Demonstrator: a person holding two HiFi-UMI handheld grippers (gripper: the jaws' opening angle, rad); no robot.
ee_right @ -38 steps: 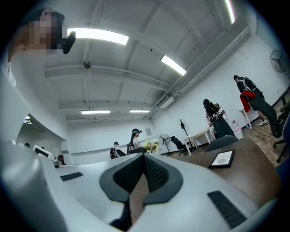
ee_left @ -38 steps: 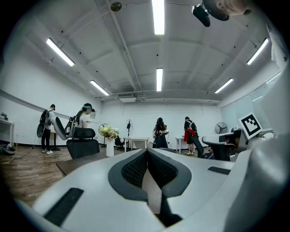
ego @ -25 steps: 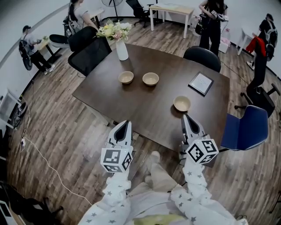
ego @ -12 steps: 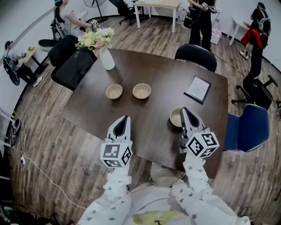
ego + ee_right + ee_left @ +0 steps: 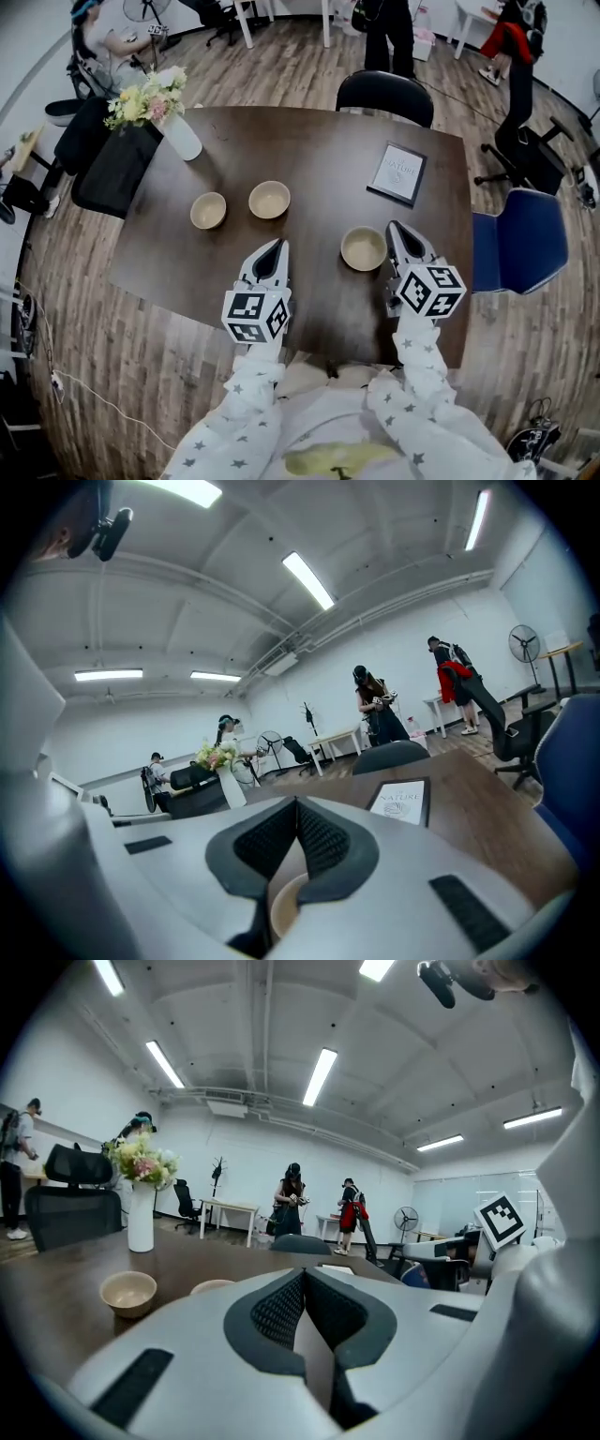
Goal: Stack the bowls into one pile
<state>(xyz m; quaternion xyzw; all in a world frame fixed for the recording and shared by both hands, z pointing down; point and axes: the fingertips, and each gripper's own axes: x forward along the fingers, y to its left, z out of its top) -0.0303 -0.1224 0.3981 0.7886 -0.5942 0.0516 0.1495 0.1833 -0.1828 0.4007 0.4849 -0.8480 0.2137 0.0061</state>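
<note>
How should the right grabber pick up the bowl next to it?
Pinch the bowl by its rim, on the side nearest the right gripper, coming down from above. It stands upright, open side up, so one jaw should fit inside the thin wall, one outside. Open the shut jaws first.

Near bowl [image 5: 286, 906] mostly behind right claw [image 5: 295, 800], second bowl [image 5: 214, 1286] half behind left claw [image 5: 306, 1270]

Left arm [image 5: 249, 389] and right arm [image 5: 418, 375], in star-print sleeves, reaching forward side by side. Left gripper [image 5: 274, 249] pointing ahead, dipping slightly, jaws meeting at tips, gripping nothing. Right gripper [image 5: 397, 232] lying parallel, well apart, jaws likewise pressing together, empty; marker cubes [image 5: 255, 317] facing upward
</note>
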